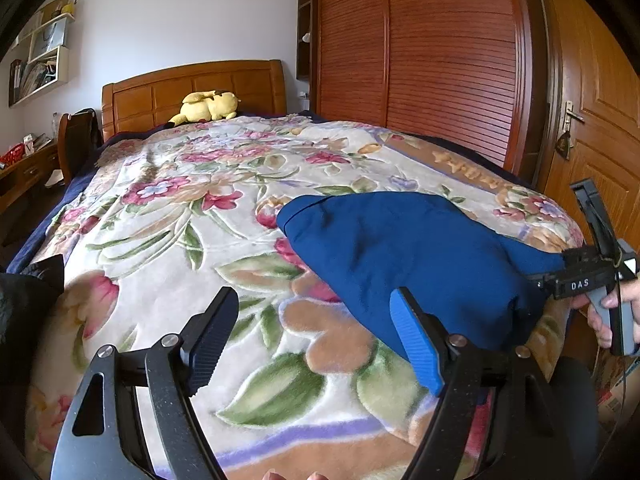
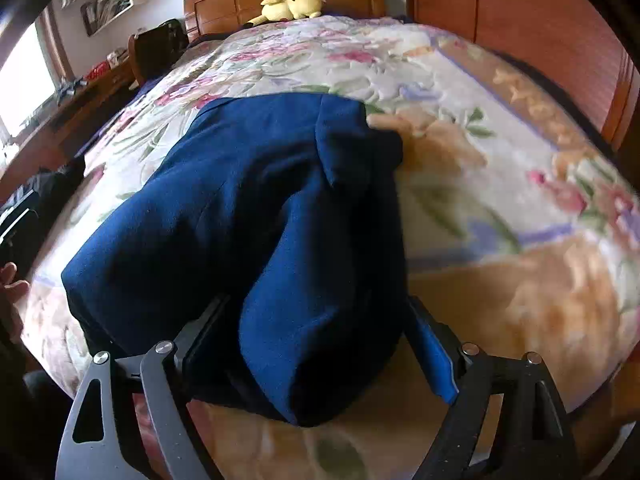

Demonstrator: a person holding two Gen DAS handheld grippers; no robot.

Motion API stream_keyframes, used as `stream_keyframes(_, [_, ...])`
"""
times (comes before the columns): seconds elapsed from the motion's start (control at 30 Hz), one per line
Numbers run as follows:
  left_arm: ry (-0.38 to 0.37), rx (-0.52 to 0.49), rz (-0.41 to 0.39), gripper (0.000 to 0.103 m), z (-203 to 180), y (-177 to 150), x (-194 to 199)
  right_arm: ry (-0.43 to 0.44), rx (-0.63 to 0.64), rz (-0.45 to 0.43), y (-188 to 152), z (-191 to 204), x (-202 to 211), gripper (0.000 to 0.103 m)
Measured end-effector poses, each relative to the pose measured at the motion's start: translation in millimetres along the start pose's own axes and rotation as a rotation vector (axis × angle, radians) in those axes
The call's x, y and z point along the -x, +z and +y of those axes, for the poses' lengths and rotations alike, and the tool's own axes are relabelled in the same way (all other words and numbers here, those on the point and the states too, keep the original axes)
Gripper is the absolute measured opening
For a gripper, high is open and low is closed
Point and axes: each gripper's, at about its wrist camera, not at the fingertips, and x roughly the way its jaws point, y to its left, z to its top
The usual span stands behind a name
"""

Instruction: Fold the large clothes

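A dark blue garment lies folded in a thick bundle on the floral blanket, toward the bed's near right side. My left gripper is open just short of the bundle's near-left edge, with only blanket between its fingers. In the right wrist view the garment fills the middle, and its near rolled end sits between the wide-spread fingers of my right gripper, which is open. A hand holds that gripper at the garment's right end.
A yellow plush toy rests by the wooden headboard. A slatted wardrobe and a door stand right of the bed. A black garment lies at the left edge. A chair and desk stand beyond.
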Motion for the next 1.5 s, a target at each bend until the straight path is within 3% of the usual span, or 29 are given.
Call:
stream_keyframes(0.13, [0.000, 0.015, 0.028, 0.080, 3.7, 3.6, -15.2, 0.056, -0.045, 0.012, 1.2, -7.8, -13.6, 0.085])
stream_keyframes(0.4, [-0.004, 0.030, 0.059, 0.080, 4.0, 19.2, -48.3, 0.136, -0.083, 0.021, -18.1, -13.9, 5.7, 0.085])
stream_keyframes(0.7, [0.024, 0.043, 0.168, 0.080, 8.8, 37.7, -120.4, 0.227, -0.099, 0.037, -16.5, -13.5, -16.0, 0.085])
stream_keyframes(0.93, [0.021, 0.028, 0.242, 0.080, 3.7, 42.5, -170.6, 0.377, -0.110, 0.002, -20.2, -28.2, -20.1, 0.061])
stream_keyframes(1.07, [0.020, 0.028, 0.293, 0.080, 3.4, 40.4, -191.7, 0.408, -0.078, -0.053, -21.8, -33.5, -20.8, 0.046])
stream_keyframes(1.43, [-0.080, 0.138, 0.349, 0.081, 20.9, 49.0, -235.1, 0.365, 0.021, -0.084, -23.9, -25.6, -20.3, 0.040])
stream_keyframes(1.5, [-0.102, 0.138, 0.345, 0.073, 20.0, 50.3, -237.7, 0.346, 0.037, -0.084, -22.9, -19.5, -14.7, 0.039])
